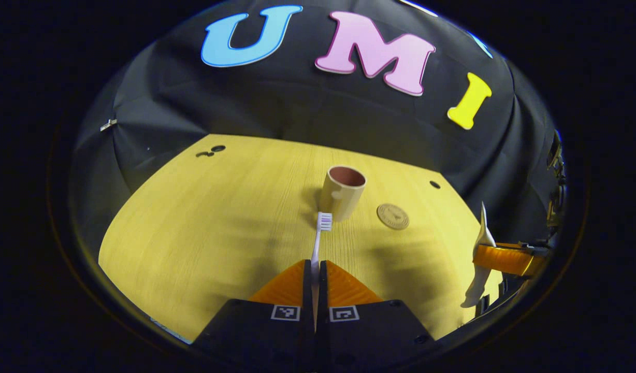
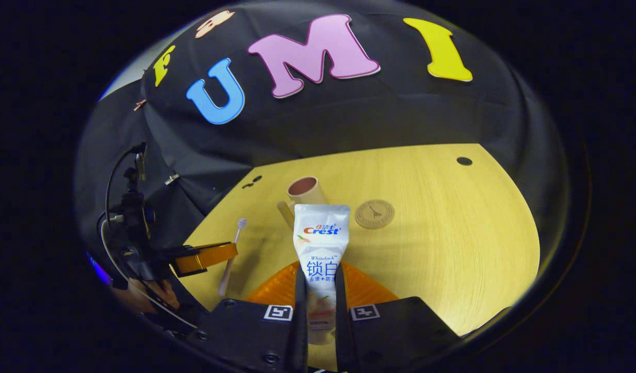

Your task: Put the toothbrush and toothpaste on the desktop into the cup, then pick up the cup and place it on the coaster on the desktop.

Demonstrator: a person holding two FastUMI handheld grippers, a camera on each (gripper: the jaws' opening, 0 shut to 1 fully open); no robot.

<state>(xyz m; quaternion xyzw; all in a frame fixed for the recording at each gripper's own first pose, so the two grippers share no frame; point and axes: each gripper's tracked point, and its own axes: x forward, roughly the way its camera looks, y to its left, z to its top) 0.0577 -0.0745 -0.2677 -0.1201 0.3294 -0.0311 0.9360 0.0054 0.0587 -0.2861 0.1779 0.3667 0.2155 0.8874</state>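
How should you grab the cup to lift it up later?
Probably by its wall. The cup stands upright and open on the table, so fingers could close across its body from the side facing the grippers, or pinch the rim from above. A handle-like bump shows low on that side, so steer clear of it. Both grippers are full now: toothbrush and toothpaste.
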